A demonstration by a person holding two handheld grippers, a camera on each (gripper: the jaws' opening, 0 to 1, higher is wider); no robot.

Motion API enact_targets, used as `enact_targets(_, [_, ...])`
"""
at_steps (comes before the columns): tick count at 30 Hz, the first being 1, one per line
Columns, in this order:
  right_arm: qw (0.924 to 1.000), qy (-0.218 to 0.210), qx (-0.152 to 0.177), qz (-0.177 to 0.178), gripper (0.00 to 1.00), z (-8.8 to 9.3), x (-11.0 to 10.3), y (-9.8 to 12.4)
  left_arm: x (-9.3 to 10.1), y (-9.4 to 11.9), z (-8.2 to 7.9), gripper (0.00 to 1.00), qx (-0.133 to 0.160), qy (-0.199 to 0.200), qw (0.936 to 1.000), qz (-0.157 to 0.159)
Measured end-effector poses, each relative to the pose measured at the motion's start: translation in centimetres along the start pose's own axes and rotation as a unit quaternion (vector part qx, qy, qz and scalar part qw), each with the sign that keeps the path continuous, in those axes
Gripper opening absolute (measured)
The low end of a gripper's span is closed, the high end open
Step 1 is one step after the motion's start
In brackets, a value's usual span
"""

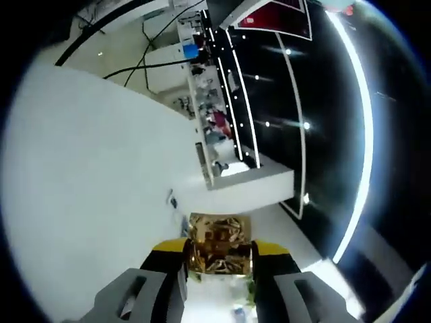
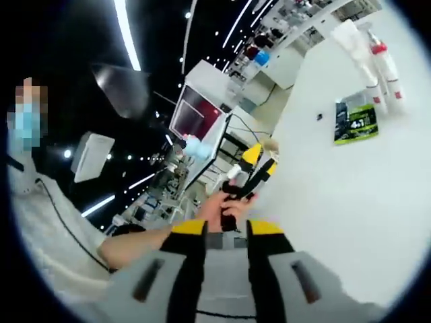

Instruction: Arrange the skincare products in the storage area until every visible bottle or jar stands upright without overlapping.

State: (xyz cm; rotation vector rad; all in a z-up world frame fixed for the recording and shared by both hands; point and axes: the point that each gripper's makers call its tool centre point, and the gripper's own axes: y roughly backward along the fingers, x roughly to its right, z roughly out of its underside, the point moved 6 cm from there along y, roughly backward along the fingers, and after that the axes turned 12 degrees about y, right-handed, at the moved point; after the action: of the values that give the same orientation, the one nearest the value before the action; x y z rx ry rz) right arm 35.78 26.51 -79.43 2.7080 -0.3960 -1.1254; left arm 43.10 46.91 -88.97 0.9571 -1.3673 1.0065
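In the left gripper view, your left gripper (image 1: 219,259) is clamped on a shiny gold box (image 1: 219,243), which sits squarely between the yellow-tipped jaws; its crinkled, mirror-like face reflects dark and red patches. Past the box, on the white table (image 1: 87,175), a few small dark items lie just ahead and to the left of the jaws, too small to tell what they are. Farther off, shelving with goods runs away under a dark ceiling.

In the right gripper view, your right gripper (image 2: 225,232) has its jaws apart with nothing between them. Just beyond them, a hand (image 2: 219,208) grips the handle of the other gripper. Well ahead to the right, a green-and-black packet (image 2: 355,123) lies flat, and beyond it stand a white tube (image 2: 357,50) and a red-capped white bottle (image 2: 386,67).
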Motion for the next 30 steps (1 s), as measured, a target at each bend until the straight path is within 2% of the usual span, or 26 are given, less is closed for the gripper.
enact_targets(1, [1.0000,0.004,-0.001,0.005,0.27,-0.4,0.3,-0.6,0.2,0.3,0.2,0.37,0.008,0.008,0.9999,0.002])
enact_targets(4, [0.9998,0.007,-0.006,0.020,0.29,-1.3,1.3,-2.4,0.2,0.4,0.6,0.37,0.006,0.011,0.9999,0.003])
enact_targets(14, [0.9985,0.019,-0.023,0.046,0.38,-4.3,3.3,-7.1,-0.7,0.9,2.8,0.37,-0.028,0.016,0.9995,0.001])
enact_targets(18, [0.9967,0.010,-0.043,0.069,0.39,-4.3,4.5,-8.5,-0.4,0.8,3.2,0.37,-0.043,0.010,0.9990,0.002])
enact_targets(21, [0.9953,-0.003,-0.048,0.085,0.40,-4.5,5.5,-9.0,-0.3,0.9,3.3,0.37,-0.051,-0.003,0.9987,0.003])
enact_targets(25, [0.9936,0.001,-0.052,0.100,0.39,-5.0,6.4,-9.6,-0.1,1.1,3.7,0.37,-0.056,-0.008,0.9984,0.002])
enact_targets(30, [0.9902,-0.011,-0.087,0.109,0.36,-4.6,7.6,-11.0,-0.1,0.7,4.6,0.37,-0.090,-0.026,0.9956,0.000])
